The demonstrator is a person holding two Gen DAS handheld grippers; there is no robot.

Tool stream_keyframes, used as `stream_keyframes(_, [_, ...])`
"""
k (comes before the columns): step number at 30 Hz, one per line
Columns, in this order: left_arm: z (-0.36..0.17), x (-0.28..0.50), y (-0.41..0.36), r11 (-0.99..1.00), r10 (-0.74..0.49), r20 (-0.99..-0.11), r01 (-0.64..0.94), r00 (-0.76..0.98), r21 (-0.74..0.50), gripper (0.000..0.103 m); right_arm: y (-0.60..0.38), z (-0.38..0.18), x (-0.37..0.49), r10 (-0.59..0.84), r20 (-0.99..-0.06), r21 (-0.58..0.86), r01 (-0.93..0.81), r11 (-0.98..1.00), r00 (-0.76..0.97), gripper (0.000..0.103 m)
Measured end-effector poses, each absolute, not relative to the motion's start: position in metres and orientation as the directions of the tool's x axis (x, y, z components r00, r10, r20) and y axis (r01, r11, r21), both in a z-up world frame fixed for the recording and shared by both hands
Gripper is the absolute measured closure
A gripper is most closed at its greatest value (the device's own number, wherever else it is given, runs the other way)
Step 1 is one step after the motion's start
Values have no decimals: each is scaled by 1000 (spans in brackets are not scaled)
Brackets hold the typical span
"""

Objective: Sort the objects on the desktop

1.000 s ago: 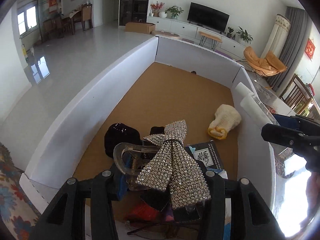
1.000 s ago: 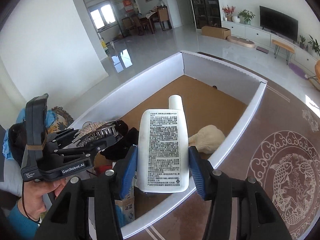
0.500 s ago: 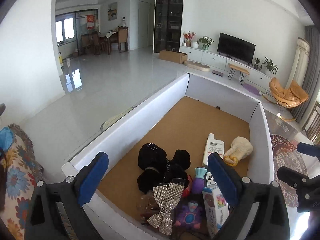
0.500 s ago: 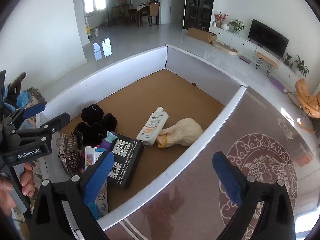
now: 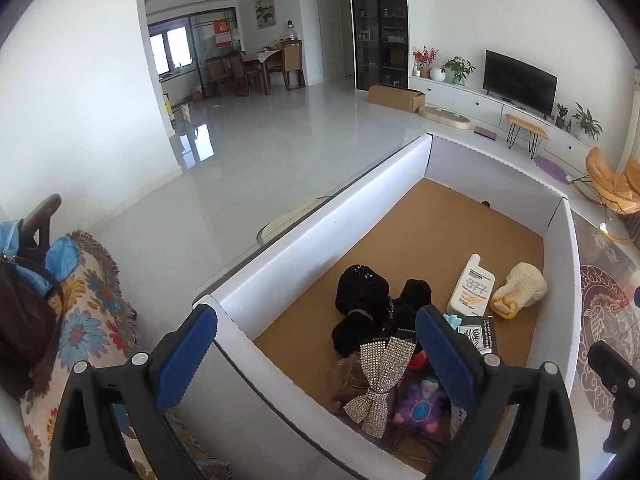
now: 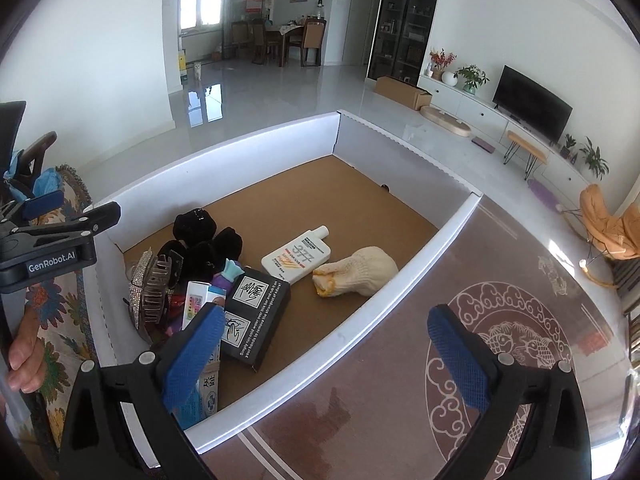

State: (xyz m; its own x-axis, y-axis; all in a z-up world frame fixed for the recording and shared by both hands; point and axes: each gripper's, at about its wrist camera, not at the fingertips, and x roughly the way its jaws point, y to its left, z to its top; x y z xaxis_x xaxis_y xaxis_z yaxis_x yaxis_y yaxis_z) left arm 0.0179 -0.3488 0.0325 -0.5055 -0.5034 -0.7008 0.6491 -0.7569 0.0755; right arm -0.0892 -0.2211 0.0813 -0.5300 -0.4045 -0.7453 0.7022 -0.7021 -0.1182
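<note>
Hovering over the white-walled box (image 6: 420, 248), both the left gripper (image 5: 316, 354) and right gripper (image 6: 324, 344) have jaws wide apart and empty, having just opened, with the lotion bottle (image 6: 298, 255) lying beside the knit glove (image 6: 360, 270), and the rhinestone bow (image 5: 378, 384) half-burying clutter I can't make out.

White walls, glossy pale floor (image 5: 280, 140), wall television (image 5: 519, 81), dining table (image 6: 286, 32).
</note>
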Motion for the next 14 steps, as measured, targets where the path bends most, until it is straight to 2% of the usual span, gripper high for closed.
stream_keyframes(10, [38, 20, -332, -783, -480, -683, 620, -551, 50, 2, -220, 78, -90, -419, -747, -94, 706, -701, -516, 1])
stream_keyframes(14, [42, 27, -321, -772, -514, -636, 634, -576, 49, 1, -217, 76, -92, -415, -748, -93, 701, -707, -518, 1])
